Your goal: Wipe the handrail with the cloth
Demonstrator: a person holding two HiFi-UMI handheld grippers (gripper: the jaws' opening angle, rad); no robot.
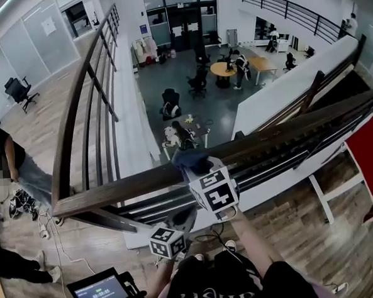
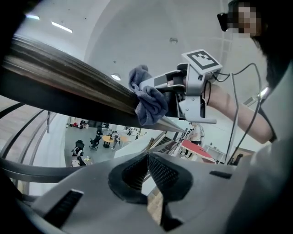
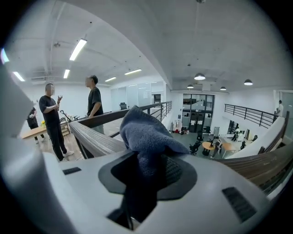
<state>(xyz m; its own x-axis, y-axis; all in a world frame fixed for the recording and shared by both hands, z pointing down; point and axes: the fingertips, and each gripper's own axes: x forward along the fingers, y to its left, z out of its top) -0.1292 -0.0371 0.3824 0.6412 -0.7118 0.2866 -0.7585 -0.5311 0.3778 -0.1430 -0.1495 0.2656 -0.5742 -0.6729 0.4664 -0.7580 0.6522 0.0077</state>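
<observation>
Nearest the head camera are the person's forearms (image 1: 259, 251), plus a small screen (image 1: 101, 293) down in the bottom-left corner. The left gripper (image 2: 147, 159) hangs just under the wooden handrail (image 1: 113, 189), pointing up at its underside. Its fingers (image 2: 162, 173) are pressed together with nothing between them. The right gripper (image 3: 149, 167) is up on top of the rail, fingers (image 3: 179, 171) clamped on the blue-grey cloth (image 1: 190, 159). The cloth is bunched up and sits right on the rail's top edge, touching the wood. In the left gripper view it droops a bit over the rail's side. Past the rail you look down onto a lower floor with office chairs (image 1: 170, 102) and a round table (image 1: 222, 68). A red panel (image 1: 371, 156) stands off to the right, and the right gripper view shows two people (image 3: 94, 103) by the rail on the upper floor.
</observation>
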